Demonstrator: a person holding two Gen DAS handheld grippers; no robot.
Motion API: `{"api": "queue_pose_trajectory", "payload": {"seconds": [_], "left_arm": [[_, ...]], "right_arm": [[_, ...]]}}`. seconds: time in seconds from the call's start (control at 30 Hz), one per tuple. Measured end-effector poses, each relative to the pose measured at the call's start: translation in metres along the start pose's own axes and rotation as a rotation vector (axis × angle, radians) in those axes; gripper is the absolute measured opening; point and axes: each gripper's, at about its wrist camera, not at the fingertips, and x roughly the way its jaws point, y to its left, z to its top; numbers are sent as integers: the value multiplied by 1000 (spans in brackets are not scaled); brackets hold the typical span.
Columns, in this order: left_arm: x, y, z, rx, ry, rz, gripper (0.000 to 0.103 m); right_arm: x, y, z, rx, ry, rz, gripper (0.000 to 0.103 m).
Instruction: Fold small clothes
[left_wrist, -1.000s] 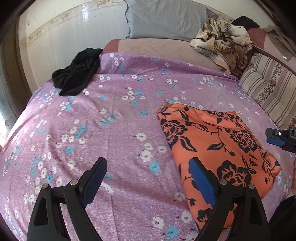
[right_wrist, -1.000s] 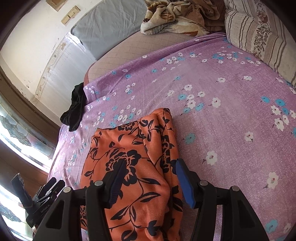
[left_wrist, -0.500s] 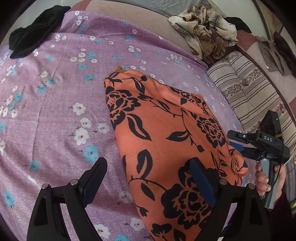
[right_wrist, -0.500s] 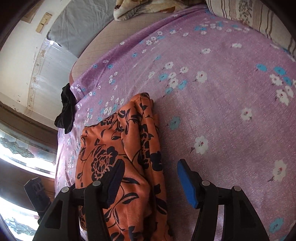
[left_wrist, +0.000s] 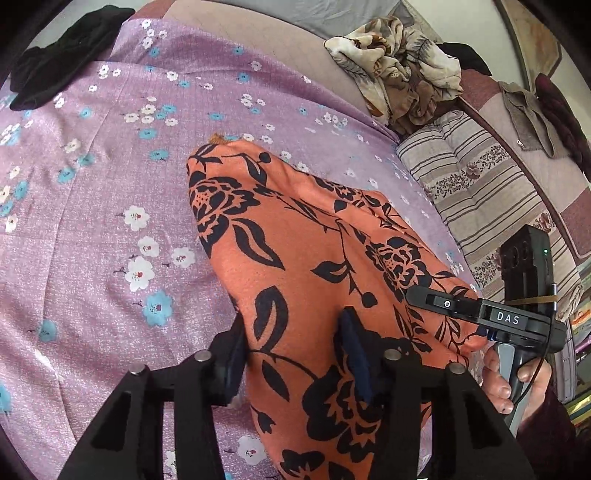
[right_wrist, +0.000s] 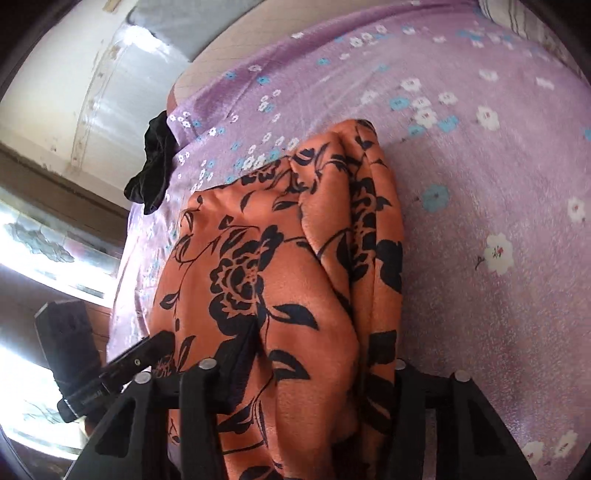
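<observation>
An orange garment (left_wrist: 295, 240) with black flowers lies folded on the purple floral bedsheet (left_wrist: 110, 221). My left gripper (left_wrist: 295, 350) is at the garment's near left edge. Its jaws are closing, and a ridge of the fabric is bunched between the pads. In the right wrist view the same garment (right_wrist: 277, 240) bulges up between the fingers of my right gripper (right_wrist: 314, 362). Those jaws are closing too; the right pad is hidden under cloth. Each gripper also shows in the other's view: the right gripper (left_wrist: 417, 295) on the garment's right corner, the left gripper (right_wrist: 147, 354) at its left.
A black garment (left_wrist: 62, 62) lies at the sheet's far left corner. A crumpled beige floral cloth (left_wrist: 399, 74) and a striped pillow (left_wrist: 480, 192) sit at the far right. A hand (left_wrist: 517, 384) holds the right gripper's handle.
Both grippers have dropped onto the near edge of the orange garment and tilted downward. Their jaws have narrowed from wide open to pinching the fabric.
</observation>
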Motion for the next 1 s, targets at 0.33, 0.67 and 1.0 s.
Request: {"api": "queue_pose_trajectory", "payload": {"seconds": [0.33, 0.67, 1.0], "left_arm": [[-74, -4, 10, 64, -202, 53, 36], [-119, 20, -19, 44, -237, 164, 36], [-100, 56, -50, -21, -75, 338, 55]], "right_arm": [[-39, 79, -22, -271, -242, -66, 37], [-31, 125, -47, -310, -263, 50, 37], [17, 102, -64, -190, -30, -65, 53]]}}
